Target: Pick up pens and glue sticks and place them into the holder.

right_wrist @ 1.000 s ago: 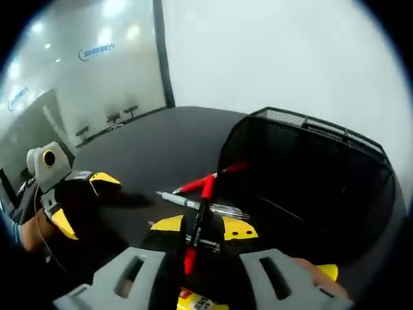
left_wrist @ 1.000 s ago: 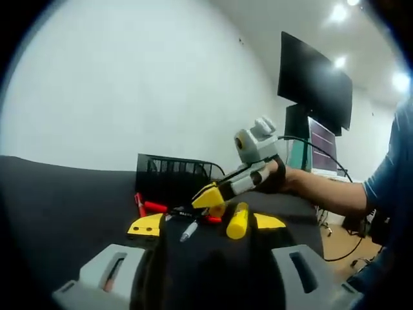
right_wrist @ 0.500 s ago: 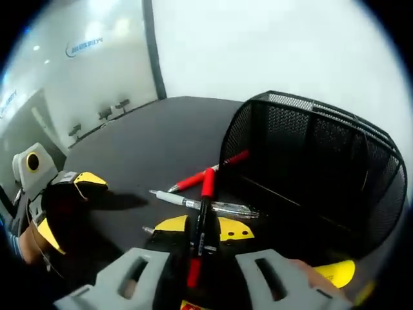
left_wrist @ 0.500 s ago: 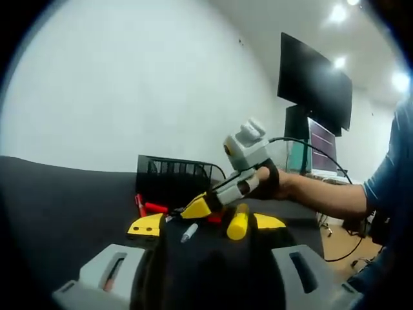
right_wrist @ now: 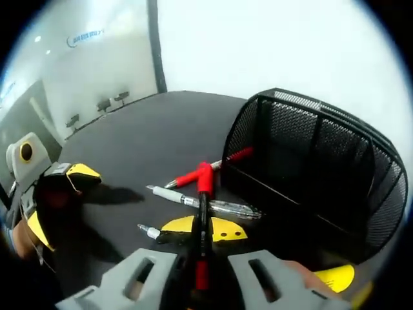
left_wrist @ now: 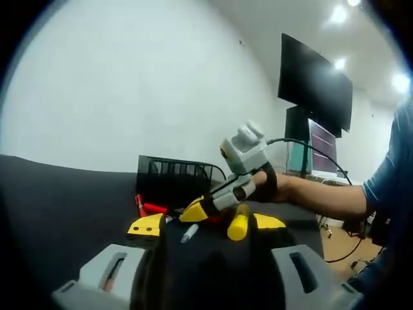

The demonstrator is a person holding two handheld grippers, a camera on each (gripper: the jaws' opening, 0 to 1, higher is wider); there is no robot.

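The right gripper (right_wrist: 200, 227) is shut on a black pen with a red cap (right_wrist: 205, 181), which runs straight out between its yellow jaws. From the left gripper view the right gripper (left_wrist: 195, 212) dips toward the table in front of the black mesh holder (left_wrist: 173, 173). A red pen (right_wrist: 222, 163) and a clear pen (right_wrist: 219, 208) lie beside the holder (right_wrist: 322, 161), with a small white marker (right_wrist: 148, 230) nearer. My left gripper (left_wrist: 206, 224) is open, resting low on the table. A yellow glue stick (left_wrist: 237, 223) lies between its jaws, untouched. The left gripper (right_wrist: 61, 200) shows at the left.
The black tabletop (right_wrist: 148, 135) stretches free to the left of the pens. A dark monitor (left_wrist: 314, 81) stands behind, at the right. A person's forearm (left_wrist: 322, 194) reaches in from the right. The glue stick (right_wrist: 337, 278) appears at the lower right.
The right gripper has tilted down and moved left toward the pens by the holder, its jaws drawn closer on the pen. The left gripper has stayed put.
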